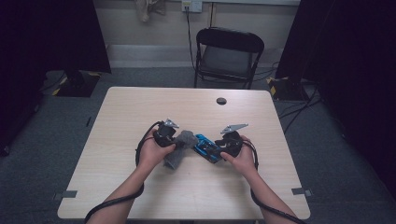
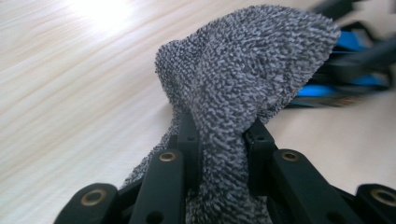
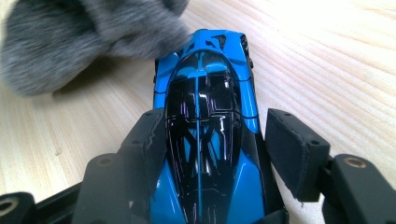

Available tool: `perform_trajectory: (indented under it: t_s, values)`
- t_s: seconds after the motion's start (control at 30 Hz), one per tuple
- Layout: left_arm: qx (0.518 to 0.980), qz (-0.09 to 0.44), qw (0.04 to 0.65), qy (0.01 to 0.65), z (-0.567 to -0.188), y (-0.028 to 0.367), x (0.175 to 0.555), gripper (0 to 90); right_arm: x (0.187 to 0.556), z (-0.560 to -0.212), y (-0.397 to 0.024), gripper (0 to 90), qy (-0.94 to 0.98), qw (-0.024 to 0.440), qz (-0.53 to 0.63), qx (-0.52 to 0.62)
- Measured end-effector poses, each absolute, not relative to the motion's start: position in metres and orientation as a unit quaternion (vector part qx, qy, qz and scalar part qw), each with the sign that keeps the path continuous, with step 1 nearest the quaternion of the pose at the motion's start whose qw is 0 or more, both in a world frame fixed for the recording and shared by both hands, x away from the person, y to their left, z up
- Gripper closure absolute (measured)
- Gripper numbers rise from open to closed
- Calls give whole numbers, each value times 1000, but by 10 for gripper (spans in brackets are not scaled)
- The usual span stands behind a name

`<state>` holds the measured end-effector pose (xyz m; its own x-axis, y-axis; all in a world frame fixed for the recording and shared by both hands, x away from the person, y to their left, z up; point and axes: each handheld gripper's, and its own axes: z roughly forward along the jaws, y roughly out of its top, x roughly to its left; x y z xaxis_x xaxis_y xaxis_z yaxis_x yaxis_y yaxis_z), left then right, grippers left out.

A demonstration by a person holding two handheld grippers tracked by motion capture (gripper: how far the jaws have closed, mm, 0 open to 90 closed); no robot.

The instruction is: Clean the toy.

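Observation:
A grey knitted cloth (image 1: 179, 150) is bunched up at the middle of the wooden table (image 1: 140, 107). My left gripper (image 2: 222, 133) is shut on it, with a fold of the cloth (image 2: 243, 70) rising between the pads. Just to its right lies a blue and black toy car (image 1: 208, 148). My right gripper (image 3: 210, 140) is closed around the car (image 3: 205, 102) from its rear, a pad on each flank. In the right gripper view the cloth (image 3: 70, 42) touches the car's nose. In the high view the left gripper (image 1: 177, 140) and right gripper (image 1: 218, 147) face each other.
A black folding chair (image 1: 227, 53) stands beyond the far table edge. A small dark round disc (image 1: 221, 101) sits near the far edge of the table. Grey tape marks (image 1: 69, 194) lie at the near corners. Cables trail from both grippers along the forearms.

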<state>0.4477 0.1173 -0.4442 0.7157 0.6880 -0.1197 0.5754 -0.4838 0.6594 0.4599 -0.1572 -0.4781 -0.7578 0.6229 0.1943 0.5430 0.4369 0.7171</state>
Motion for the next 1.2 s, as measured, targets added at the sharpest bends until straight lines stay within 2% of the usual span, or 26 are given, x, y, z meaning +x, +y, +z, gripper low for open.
perform_trajectory:
  t_s: [0.3, 0.47, 0.77, 1.2]
  values:
    - [881, 28, 365, 299, -445, 87, 404, 738, 459, -478, -157, 394, 846, 50, 403, 345]
    - [898, 11, 342, 276, -460, 69, 396, 736, 460, -478, -156, 394, 846, 50, 402, 346]
    - [897, 35, 327, 295, -468, 60, 413, 735, 459, -478, -157, 394, 846, 51, 402, 345]
    - [881, 55, 325, 339, -467, 81, 437, 736, 459, -478, -157, 394, 845, 51, 405, 347]
